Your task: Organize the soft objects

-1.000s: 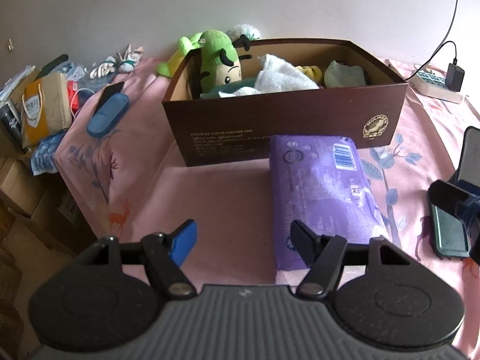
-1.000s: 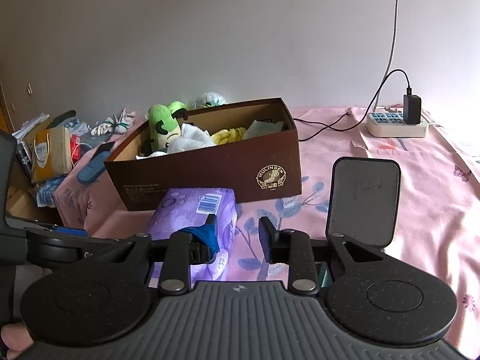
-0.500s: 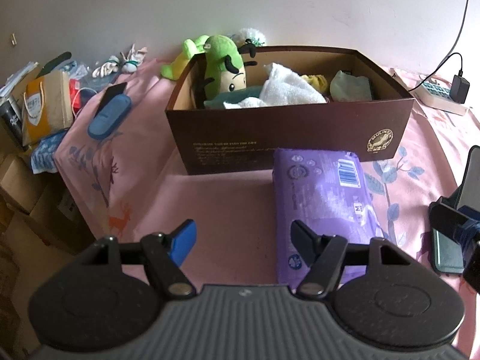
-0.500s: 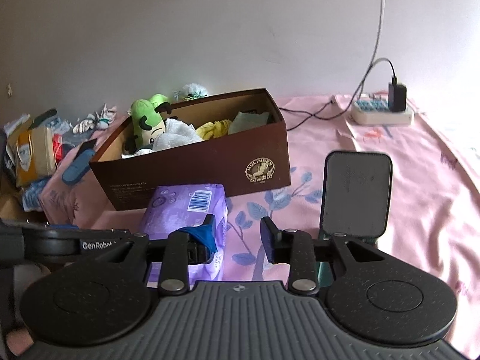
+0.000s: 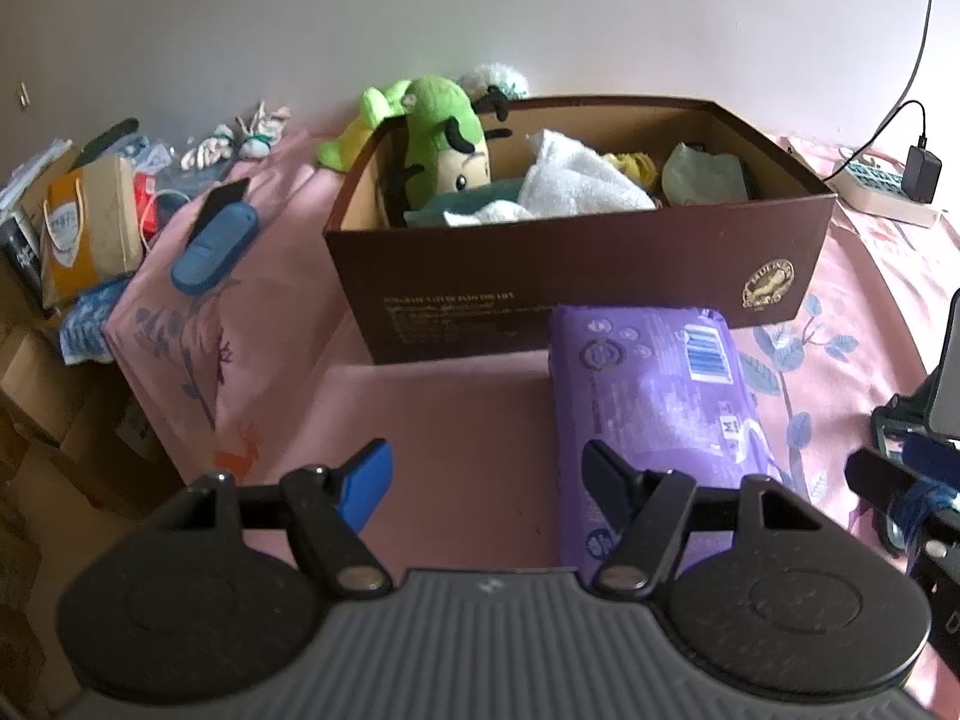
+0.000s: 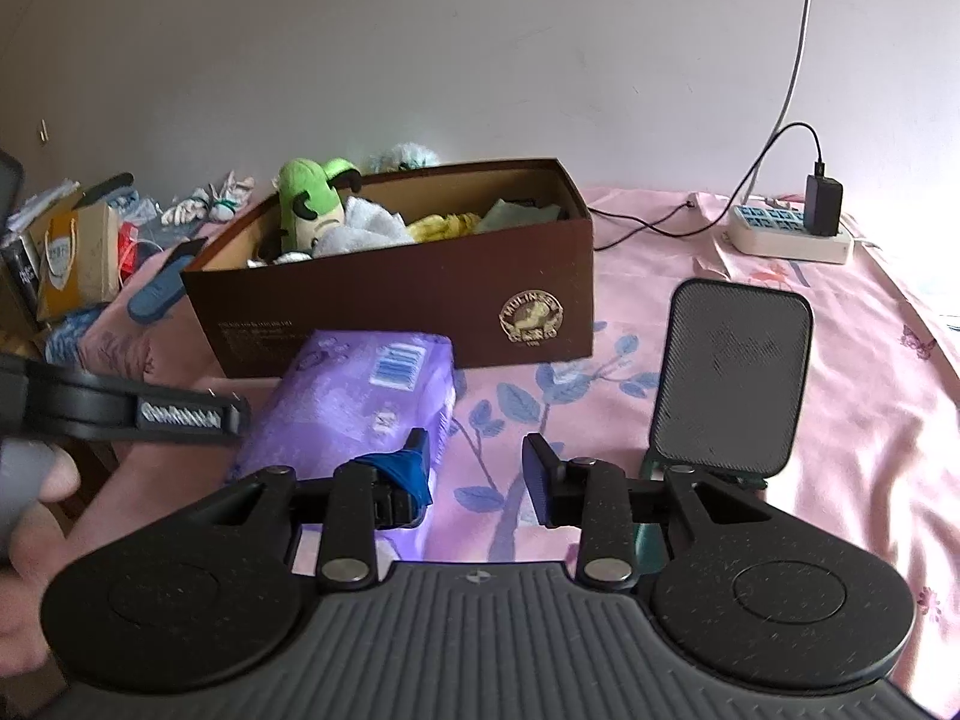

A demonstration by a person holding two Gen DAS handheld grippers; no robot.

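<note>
A brown cardboard box [image 5: 570, 276] [image 6: 390, 300] stands on the pink sheet. Inside it are a green plush toy [image 5: 447, 126] [image 6: 309, 204], a white towel [image 5: 576, 180] and other soft pieces. In front of the box lies a purple soft pack [image 5: 654, 396] [image 6: 366, 396]. My left gripper [image 5: 487, 468] is open just above the sheet, with its right finger over the pack's near left edge. My right gripper [image 6: 475, 450] hovers beside the pack's near right corner. Its jaws are opening and nothing is between them.
A dark stand with a flat panel [image 6: 732, 372] is propped right of the pack. A power strip with a charger [image 6: 786, 234] lies at the back right. A blue oblong object [image 5: 216, 240] lies near the bed's left edge, with a paper bag [image 5: 84, 228] and clutter beyond it.
The right gripper's jaws have parted a little wider and its view has swung slightly. The left gripper has stayed open and nearly still. The pack and box have not moved.
</note>
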